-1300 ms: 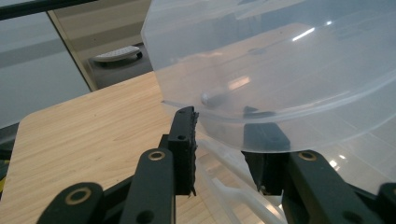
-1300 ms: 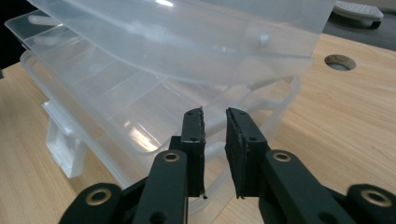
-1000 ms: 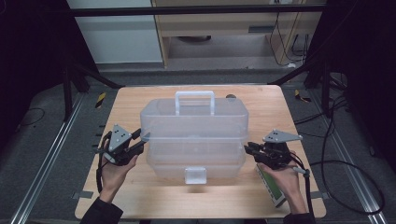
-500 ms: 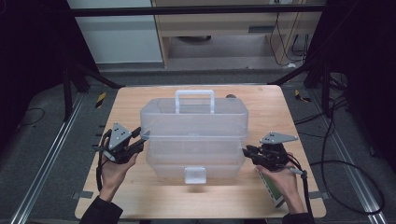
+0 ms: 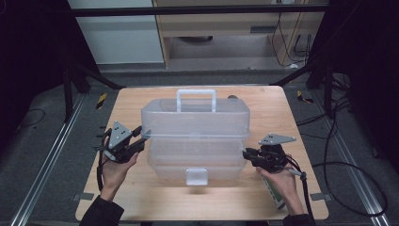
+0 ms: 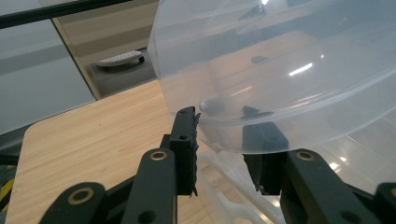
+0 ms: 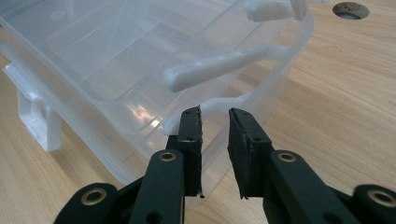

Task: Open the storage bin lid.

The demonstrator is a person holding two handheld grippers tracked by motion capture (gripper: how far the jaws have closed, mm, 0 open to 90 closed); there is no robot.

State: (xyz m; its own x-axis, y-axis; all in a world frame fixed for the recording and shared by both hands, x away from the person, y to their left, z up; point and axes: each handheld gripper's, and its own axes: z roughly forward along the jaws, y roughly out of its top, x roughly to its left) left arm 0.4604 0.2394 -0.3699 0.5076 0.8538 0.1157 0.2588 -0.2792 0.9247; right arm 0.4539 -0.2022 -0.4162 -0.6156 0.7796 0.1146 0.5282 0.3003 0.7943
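A clear plastic storage box [image 5: 197, 160] stands mid-table with its lid [image 5: 195, 117] raised above the base, white handle [image 5: 196, 94] on top. My left gripper [image 5: 141, 136] is at the lid's left corner. In the left gripper view its jaws [image 6: 226, 120] straddle the lid's rim [image 6: 280, 126], one outside and one seen through the plastic, and they hold it. My right gripper [image 5: 245, 155] is at the box's right end. Its jaws [image 7: 215, 113] stand a little apart with nothing between them, just short of a white hinge arm [image 7: 219, 67].
The box's front latch [image 5: 196, 176] faces the near table edge. A green and white packet [image 5: 275, 195] lies under the right hand. A round hole [image 7: 350, 9] sits in the wooden tabletop [image 5: 141, 197] behind the box. Dark frame posts and cables surround the table.
My right gripper has shifted slightly left and nearer, closer to the box's right end. The left gripper and the raised lid look unchanged.
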